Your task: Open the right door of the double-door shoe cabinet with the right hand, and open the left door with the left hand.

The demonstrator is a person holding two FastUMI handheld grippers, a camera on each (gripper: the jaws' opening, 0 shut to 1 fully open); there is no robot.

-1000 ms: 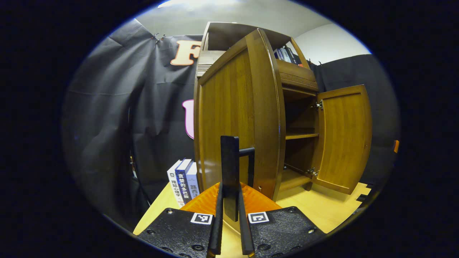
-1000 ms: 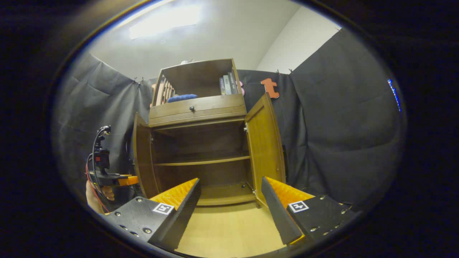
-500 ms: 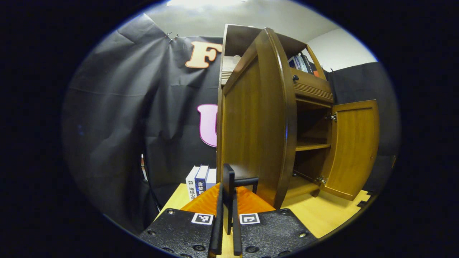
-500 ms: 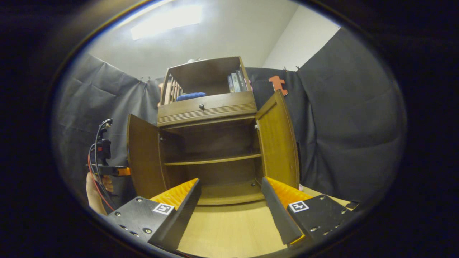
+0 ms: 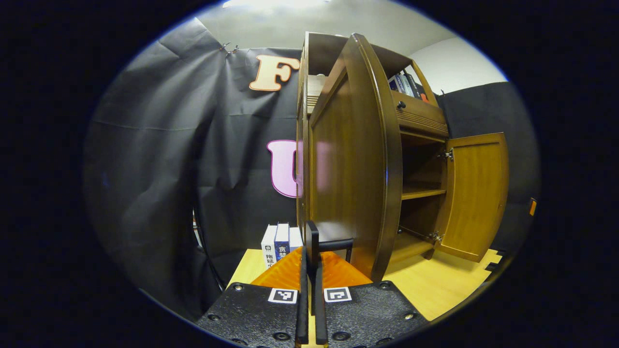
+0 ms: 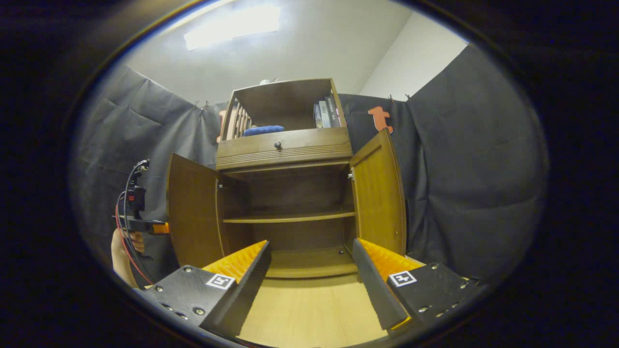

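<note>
The brown wooden shoe cabinet stands with both doors open, showing a bare shelf. In the left gripper view, the left door is seen nearly edge-on. My left gripper is shut on that door's black bar handle. The right door hangs open farther off. In the right gripper view, my right gripper is open and holds nothing, back from the cabinet's front. The left door and right door flank the opening. A hand holds the left gripper beside the left door.
Several books stand on the light wooden surface beside the cabinet's left side. The top shelf holds books and a blue object above a drawer with a dark knob. Black cloth walls close in all round.
The left door has swung wider with my left gripper still on its handle. The right gripper stays open and has shifted a little; the right door stays open.
</note>
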